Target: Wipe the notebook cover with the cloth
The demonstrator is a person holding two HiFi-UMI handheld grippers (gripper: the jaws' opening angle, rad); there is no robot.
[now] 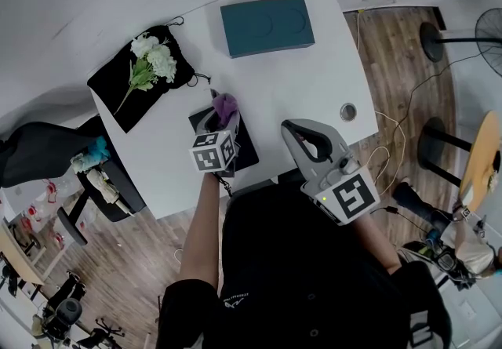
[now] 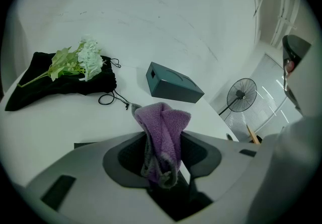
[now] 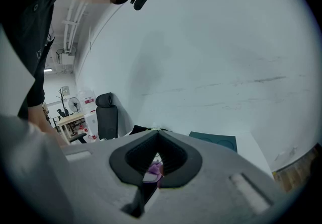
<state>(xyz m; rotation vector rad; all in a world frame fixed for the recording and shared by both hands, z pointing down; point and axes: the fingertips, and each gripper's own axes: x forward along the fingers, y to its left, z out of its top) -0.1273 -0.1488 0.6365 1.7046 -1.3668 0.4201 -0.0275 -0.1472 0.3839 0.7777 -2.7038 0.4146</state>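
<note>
My left gripper (image 1: 222, 107) is shut on a purple cloth (image 1: 226, 109), which hangs bunched between its jaws a little above a black notebook (image 1: 246, 145). The notebook lies flat near the front edge of the white table (image 1: 298, 81). In the left gripper view the cloth (image 2: 162, 137) fills the gap of the left gripper (image 2: 162, 113), and a dark strip of the notebook (image 2: 85, 144) shows beneath. My right gripper (image 1: 288, 127) hovers to the notebook's right, shut and holding nothing. In the right gripper view, the tips of the right gripper (image 3: 158, 131) meet, with the cloth (image 3: 153, 170) seen behind them.
A teal box (image 1: 267, 26) sits at the table's far side. A black pouch (image 1: 125, 96) with white flowers (image 1: 155, 57) lies at the left. A cable grommet (image 1: 347, 112) is near the right edge. A black office chair (image 1: 47, 155) stands left; a fan (image 1: 490, 41) and cables are on the right floor.
</note>
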